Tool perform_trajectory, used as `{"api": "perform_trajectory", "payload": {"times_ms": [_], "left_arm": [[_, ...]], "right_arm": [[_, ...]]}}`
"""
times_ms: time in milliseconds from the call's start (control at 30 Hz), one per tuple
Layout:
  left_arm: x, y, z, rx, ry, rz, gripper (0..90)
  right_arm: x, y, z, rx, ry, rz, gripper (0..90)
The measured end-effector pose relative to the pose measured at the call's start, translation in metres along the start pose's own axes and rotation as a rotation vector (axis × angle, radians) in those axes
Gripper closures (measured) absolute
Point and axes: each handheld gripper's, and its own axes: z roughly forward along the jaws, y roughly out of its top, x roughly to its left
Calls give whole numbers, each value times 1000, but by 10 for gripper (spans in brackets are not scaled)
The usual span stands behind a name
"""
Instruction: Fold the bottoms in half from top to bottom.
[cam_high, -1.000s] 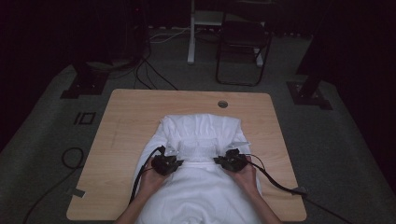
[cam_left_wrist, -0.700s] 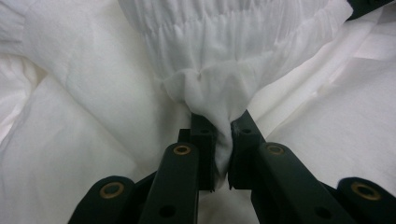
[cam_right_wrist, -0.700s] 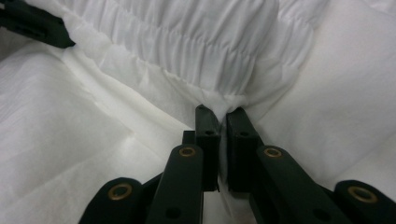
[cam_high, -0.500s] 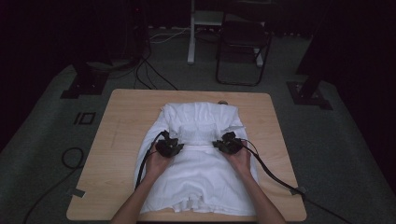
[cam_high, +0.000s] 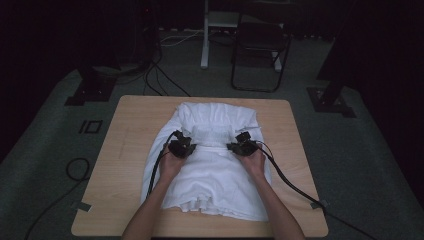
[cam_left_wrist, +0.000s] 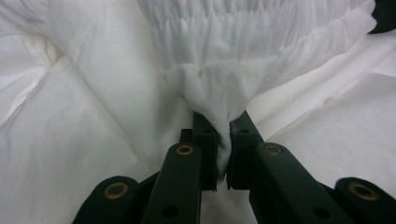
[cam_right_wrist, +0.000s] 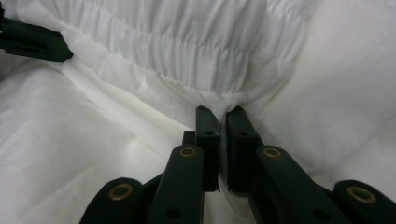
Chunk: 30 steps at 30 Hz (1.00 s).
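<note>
Two sets of tongs pinch the white garment's gathered elastic band: the left tongs and the right tongs, each clamped shut on a fold of it. The white garment lies mid-frame on the wooden counter, its long axis running from lower frame to upper frame. A folding chair stands beyond the counter, cables on the floor at left.

This looks like a dim recording studio or lab. A lone wooden table stands on grey carpet, with black stand bases at upper left and right, cables trailing over the floor, tape marks at left, and a folding chair by a white post at top.
</note>
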Motion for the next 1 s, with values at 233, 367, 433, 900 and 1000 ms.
{"api": "perform_trajectory", "payload": {"times_ms": [233,367,433,900,1000], "left_arm": [[-3,8,-39,-118,-60,-11,860],[-14,12,-79,-233,-94,-4,859],[-20,10,-95,-270,-115,15,858],[-39,-64,-47,-54,-181,20,843],[-41,-59,-50,-23,-169,43,812]], "right_arm": [[10,12,-37,-102,0,-67,856],[19,17,-74,-190,20,-104,856],[27,14,-92,-218,24,-143,856],[42,-76,-56,-47,96,-97,854],[42,-78,-55,-52,105,-72,837]]}}
